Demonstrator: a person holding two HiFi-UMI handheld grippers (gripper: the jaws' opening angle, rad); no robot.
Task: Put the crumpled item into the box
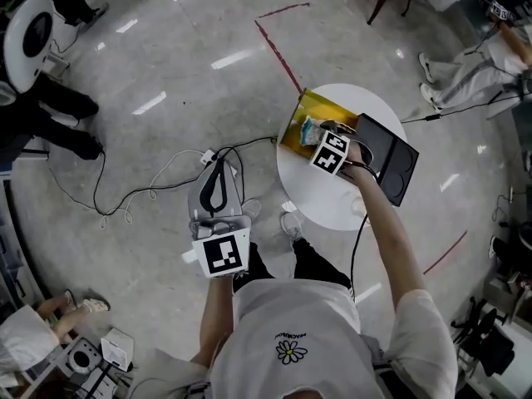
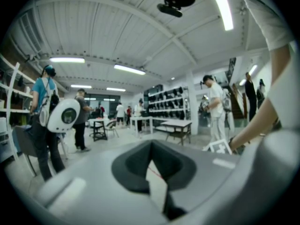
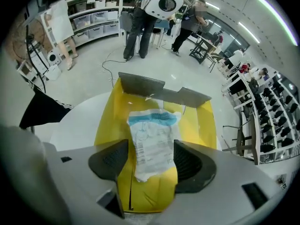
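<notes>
Hanging nose-down over the box, the right gripper has its jaws spread wide. The wrapper sits between them, but neither pad presses on it. The wrapper is crumpled, white with a blue band at its far end, and it lies on the yellow floor of the box. Its near tip reaches in between the two pads. The box stands open on the table, with two grey flaps raised at its far end.

In the head view a black tray lies on the table just beside the box, on the side away from the left arm. The right forearm crosses over it.

The left gripper is held well apart from the table, out over bare floor and pointing roughly level. Its jaws are closed tip to tip with nothing in them — only a sliver of floor shows through the hollow behind the tips. A cable trails across the floor beneath it.
</notes>
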